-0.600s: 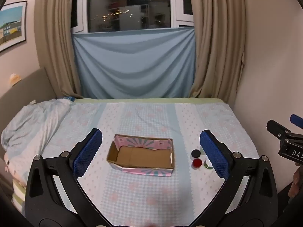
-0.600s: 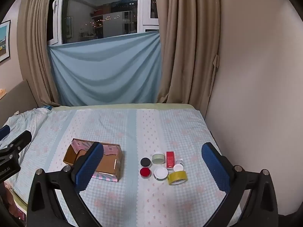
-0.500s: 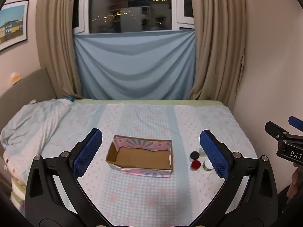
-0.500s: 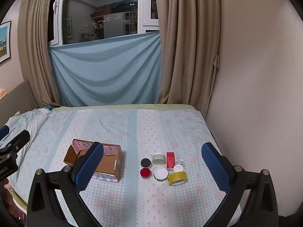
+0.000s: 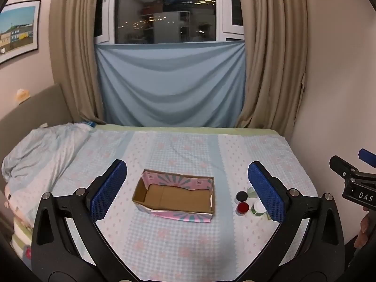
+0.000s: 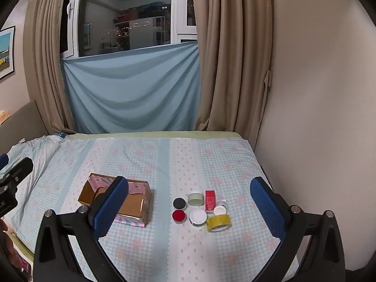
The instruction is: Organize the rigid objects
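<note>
You've got both the left hand-held gripper (image 5: pixel 188 191) and right hand-held gripper (image 6: pixel 189 203) spread wide, holding nothing. The cardboard box (image 5: pixel 175 197) sits mid-bed (image 6: pixel 211 164), with the jars (image 6: pixel 185 208) and tape roll (image 6: pixel 218 222) clustered just right of it.

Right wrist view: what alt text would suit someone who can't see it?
Open blue-padded tongs hover over a checked bedspread, framing a cluster of small jars, a red box and yellow tape. A cardboard box sits left.
</note>
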A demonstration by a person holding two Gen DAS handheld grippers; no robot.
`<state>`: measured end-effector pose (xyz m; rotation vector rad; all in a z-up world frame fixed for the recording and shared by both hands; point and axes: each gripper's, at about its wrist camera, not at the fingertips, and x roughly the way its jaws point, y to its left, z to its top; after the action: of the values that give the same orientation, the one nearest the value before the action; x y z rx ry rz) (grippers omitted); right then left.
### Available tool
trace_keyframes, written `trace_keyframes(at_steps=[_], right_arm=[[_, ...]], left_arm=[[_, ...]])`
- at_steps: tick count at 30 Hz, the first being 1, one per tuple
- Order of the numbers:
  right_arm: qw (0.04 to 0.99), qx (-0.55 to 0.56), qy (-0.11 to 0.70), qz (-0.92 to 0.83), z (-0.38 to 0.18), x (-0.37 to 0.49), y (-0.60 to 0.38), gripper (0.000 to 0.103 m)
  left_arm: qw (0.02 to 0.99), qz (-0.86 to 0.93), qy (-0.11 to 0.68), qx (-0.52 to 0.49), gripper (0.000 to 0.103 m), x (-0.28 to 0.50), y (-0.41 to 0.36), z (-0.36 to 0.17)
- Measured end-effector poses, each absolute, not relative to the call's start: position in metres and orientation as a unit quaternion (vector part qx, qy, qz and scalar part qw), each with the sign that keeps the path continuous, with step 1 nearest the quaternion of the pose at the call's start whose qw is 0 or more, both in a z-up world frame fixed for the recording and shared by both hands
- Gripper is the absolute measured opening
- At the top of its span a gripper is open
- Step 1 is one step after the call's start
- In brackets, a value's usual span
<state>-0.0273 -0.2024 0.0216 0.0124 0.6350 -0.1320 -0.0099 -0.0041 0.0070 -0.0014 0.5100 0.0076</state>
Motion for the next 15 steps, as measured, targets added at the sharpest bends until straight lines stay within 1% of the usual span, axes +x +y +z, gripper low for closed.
trace_keyframes(at_steps=[15], right_arm=[[0.951,0.005,0.304,-0.061,0.0234,-0.0316,-0.2050,0.103]], left_arm=[[0.967,0.001,0.255,-0.003,0.102,-0.0102,-0.0049,0.0078]])
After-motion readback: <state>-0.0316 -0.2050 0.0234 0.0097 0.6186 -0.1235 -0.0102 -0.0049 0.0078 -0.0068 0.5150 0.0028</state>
